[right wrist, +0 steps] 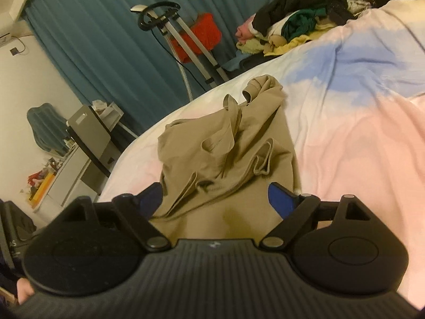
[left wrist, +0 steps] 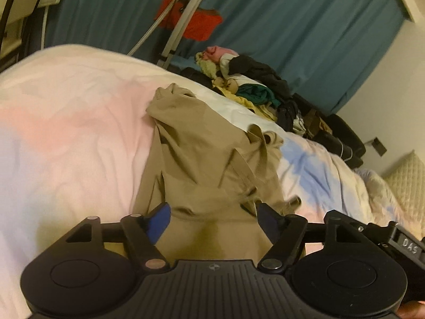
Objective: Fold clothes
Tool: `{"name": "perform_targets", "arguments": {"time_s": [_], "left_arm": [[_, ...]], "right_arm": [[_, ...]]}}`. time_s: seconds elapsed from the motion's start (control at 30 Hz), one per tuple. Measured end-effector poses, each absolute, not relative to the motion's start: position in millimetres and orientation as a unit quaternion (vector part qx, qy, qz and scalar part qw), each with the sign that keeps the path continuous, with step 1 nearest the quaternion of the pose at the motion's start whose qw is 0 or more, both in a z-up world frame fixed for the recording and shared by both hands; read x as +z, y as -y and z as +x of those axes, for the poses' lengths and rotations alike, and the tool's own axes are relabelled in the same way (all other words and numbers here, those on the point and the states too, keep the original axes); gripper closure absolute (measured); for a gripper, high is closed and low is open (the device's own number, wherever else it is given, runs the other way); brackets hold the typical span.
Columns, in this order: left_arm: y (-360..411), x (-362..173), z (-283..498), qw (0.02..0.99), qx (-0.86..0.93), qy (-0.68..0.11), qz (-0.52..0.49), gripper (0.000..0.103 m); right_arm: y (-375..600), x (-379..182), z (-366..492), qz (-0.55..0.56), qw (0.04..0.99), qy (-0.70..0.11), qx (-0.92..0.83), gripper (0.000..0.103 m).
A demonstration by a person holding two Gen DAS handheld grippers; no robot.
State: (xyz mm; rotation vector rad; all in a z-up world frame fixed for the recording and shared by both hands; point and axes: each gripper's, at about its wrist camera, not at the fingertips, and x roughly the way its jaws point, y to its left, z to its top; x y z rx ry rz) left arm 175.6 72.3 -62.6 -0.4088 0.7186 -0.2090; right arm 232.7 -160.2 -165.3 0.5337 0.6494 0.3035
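A tan garment point(left wrist: 202, 154) lies crumpled on the pastel bedspread point(left wrist: 66, 122), its straps and folds bunched at the far end. My left gripper point(left wrist: 213, 216) is open, its blue-padded fingers point(left wrist: 159, 220) spread over the garment's near edge. In the right wrist view the same tan garment point(right wrist: 225, 148) lies ahead on the bedspread point(right wrist: 358, 133). My right gripper point(right wrist: 216, 199) is open too, its fingers point(right wrist: 280, 199) either side of the near cloth. Whether the pads touch the cloth I cannot tell.
A pile of mixed clothes point(left wrist: 252, 87) sits at the bed's far edge, also in the right wrist view point(right wrist: 292, 26). A tripod point(left wrist: 180, 24) with a red bag point(left wrist: 191, 21) stands before teal curtains point(left wrist: 305, 26). A cluttered desk point(right wrist: 79, 164) stands left of the bed.
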Motion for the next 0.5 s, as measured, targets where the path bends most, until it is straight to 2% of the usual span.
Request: {"name": "perform_targets", "arguments": {"time_s": [0.33, 0.5], "left_arm": [[-59.4, -59.0, 122.4, 0.914, -0.084, -0.374, -0.134, 0.024], [-65.5, -75.7, 101.6, 0.882, -0.069, -0.424, -0.193, 0.024]], "right_arm": [[167.2, -178.5, 178.1, 0.281, 0.894, -0.326, 0.125, 0.015], [174.0, -193.4, 158.1, 0.339, 0.872, -0.339, 0.098, 0.015]]}}
